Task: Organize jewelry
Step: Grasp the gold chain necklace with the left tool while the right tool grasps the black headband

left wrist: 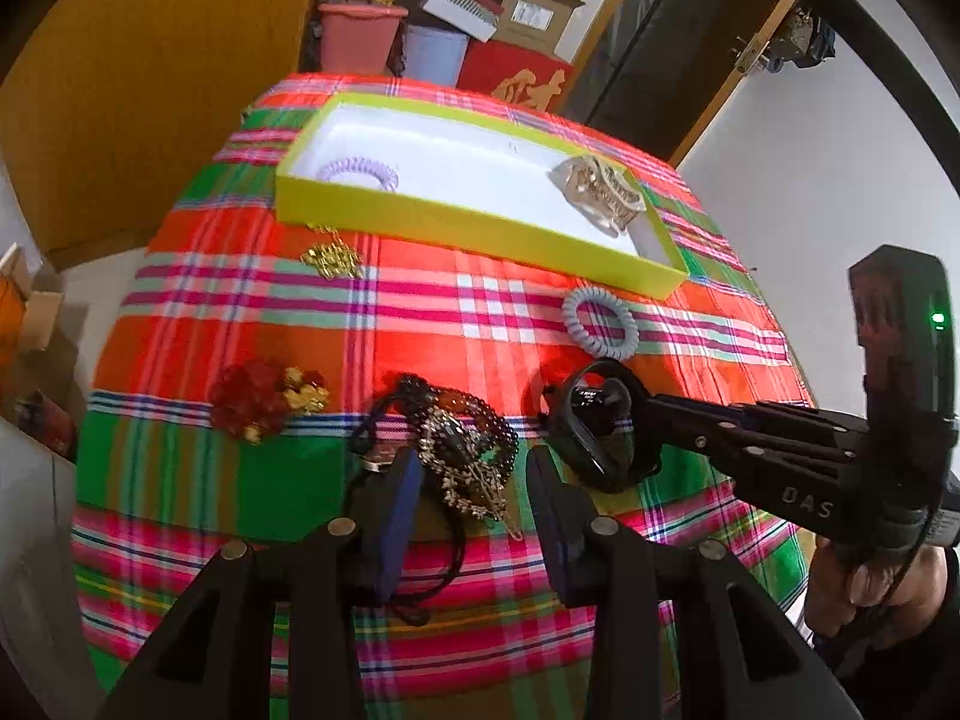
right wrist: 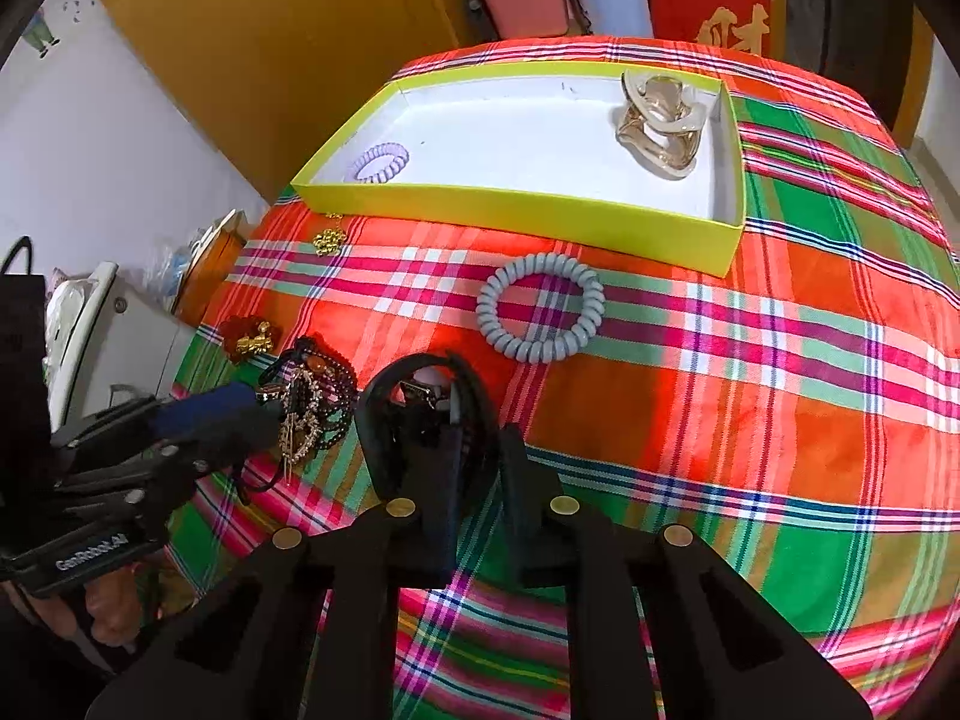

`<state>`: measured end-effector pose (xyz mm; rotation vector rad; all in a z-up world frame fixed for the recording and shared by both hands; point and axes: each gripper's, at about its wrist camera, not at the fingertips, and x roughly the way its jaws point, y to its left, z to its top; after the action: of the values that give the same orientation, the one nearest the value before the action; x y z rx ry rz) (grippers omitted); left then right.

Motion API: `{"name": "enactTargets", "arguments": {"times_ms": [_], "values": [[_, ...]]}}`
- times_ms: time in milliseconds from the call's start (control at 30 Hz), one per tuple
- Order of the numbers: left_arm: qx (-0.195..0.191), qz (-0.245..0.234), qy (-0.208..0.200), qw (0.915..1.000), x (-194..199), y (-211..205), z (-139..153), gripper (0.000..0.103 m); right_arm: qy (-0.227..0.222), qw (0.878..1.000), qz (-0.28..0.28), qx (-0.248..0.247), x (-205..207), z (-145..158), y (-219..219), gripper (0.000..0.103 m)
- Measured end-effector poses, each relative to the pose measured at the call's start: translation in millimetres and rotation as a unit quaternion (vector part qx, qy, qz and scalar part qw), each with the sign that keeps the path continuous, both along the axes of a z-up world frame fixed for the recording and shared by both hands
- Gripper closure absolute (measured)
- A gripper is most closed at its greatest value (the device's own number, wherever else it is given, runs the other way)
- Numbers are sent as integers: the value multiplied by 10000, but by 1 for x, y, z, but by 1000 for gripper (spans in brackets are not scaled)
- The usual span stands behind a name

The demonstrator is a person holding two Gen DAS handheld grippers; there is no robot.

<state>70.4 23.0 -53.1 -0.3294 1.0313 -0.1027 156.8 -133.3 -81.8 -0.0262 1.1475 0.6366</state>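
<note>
A yellow-rimmed box [left wrist: 456,219] [right wrist: 528,204] with a white floor holds a purple coil hair tie [left wrist: 358,172] [right wrist: 381,163] and a gold hair claw [left wrist: 602,193] [right wrist: 660,123]. My left gripper [left wrist: 471,480] is open, its fingers on either side of a tangled pile of dark beads and a rhinestone piece [left wrist: 462,450] [right wrist: 312,402]. My right gripper [right wrist: 477,450] is shut on a black wristband watch [right wrist: 420,420] [left wrist: 591,432], just above the cloth. A grey coil hair tie [left wrist: 600,321] [right wrist: 540,306] lies in front of the box.
A bright plaid cloth [right wrist: 750,360] covers the table. A gold brooch [left wrist: 331,257] [right wrist: 329,240] lies by the box's near left corner. A red flower clip [left wrist: 264,399] [right wrist: 249,336] lies at the left. Pink and blue bins [left wrist: 390,39] stand behind the table.
</note>
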Motion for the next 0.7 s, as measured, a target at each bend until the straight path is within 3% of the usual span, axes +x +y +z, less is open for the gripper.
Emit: {"name": "enactTargets", "arguments": {"times_ms": [200, 700], "values": [[81, 14, 175, 9998, 7, -7, -9, 82, -102, 9999, -4, -26, -2, 5, -6, 92], [63, 25, -55, 10000, -2, -6, 2, 83, -173, 9998, -64, -36, -12, 12, -14, 93]]}}
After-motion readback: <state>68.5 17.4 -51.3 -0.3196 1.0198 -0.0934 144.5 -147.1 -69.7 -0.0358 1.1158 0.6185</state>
